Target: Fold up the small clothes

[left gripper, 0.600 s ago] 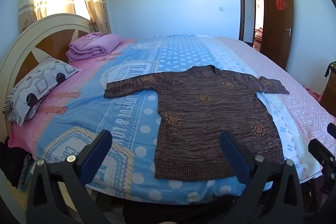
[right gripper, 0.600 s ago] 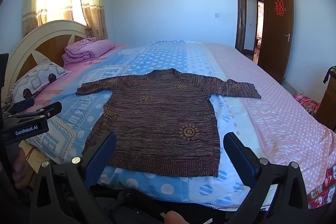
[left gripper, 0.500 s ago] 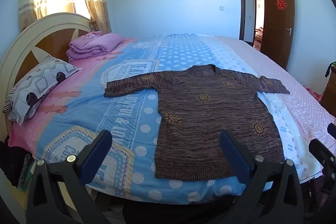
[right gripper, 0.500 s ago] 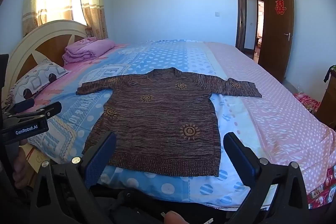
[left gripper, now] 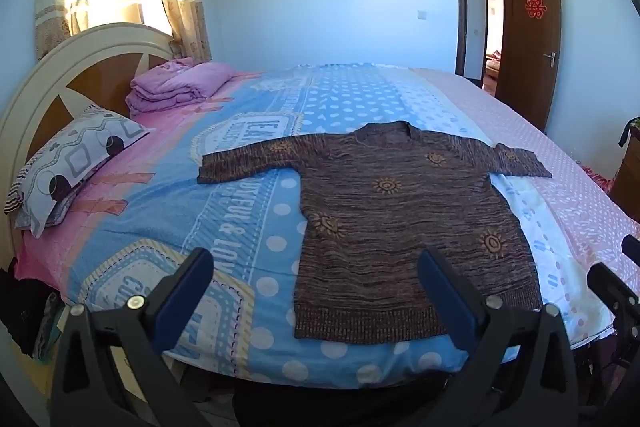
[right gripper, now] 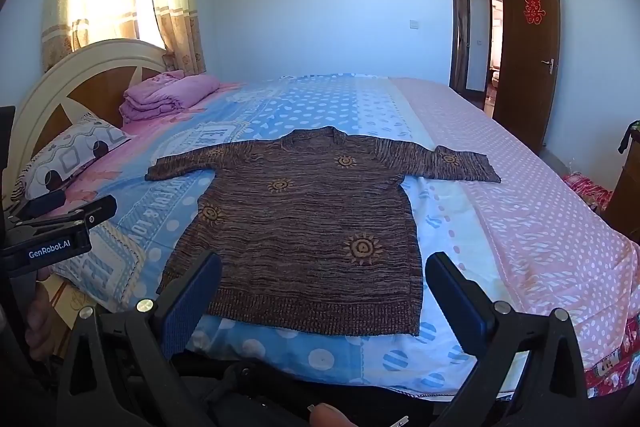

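A brown knitted sweater (left gripper: pixel 404 223) (right gripper: pixel 308 227) with orange sun motifs lies flat on the bed, both sleeves spread sideways and the hem nearest me. My left gripper (left gripper: pixel 316 291) hovers open before the bed's near edge, off the hem's left corner, nothing between its blue pads. My right gripper (right gripper: pixel 324 291) is open too, held just short of the hem's middle, touching nothing. The left gripper's body (right gripper: pixel 52 235) shows at the left edge of the right wrist view.
The bed (left gripper: pixel 240 227) has a blue, pink and white patterned cover. A patterned pillow (left gripper: pixel 76 163) and a folded pink blanket (left gripper: pixel 180 87) lie by the headboard at left. A brown door (left gripper: pixel 532 43) stands ajar at right. A wooden cabinet edge (right gripper: pixel 628 187) is far right.
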A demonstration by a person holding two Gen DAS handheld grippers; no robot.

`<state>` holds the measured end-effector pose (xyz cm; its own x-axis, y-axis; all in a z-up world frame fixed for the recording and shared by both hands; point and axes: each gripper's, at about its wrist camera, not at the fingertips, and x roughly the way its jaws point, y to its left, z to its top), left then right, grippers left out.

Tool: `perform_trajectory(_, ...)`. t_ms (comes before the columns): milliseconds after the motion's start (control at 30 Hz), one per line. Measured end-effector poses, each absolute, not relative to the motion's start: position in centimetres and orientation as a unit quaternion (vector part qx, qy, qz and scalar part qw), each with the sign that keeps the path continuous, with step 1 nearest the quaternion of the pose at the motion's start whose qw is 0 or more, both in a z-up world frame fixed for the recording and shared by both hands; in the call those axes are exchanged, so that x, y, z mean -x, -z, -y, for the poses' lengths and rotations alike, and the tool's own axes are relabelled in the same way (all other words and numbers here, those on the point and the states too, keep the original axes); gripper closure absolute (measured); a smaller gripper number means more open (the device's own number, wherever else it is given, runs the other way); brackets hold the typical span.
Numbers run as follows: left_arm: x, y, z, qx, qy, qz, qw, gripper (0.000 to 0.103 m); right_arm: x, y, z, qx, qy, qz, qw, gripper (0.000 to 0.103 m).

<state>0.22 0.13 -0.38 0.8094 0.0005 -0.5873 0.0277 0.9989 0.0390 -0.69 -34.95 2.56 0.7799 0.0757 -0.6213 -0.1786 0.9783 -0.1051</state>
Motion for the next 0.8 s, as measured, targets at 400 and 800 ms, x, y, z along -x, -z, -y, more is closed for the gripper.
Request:
perform_trajectory(400, -0.21, 0.62, 0.05, -0.023, 0.005, -0.310, 0.950, 0.000, 0.65, -2.52, 34.95, 0.080, -0.070, -0.324, 0.940, 0.001)
perform_trajectory(800, -0.26, 1.03, -0.14, -0.019, 0.004, -0.314, 0.949, 0.000, 0.64, -2.49, 34.99, 0.079, -0.070, -0.324, 0.940, 0.001)
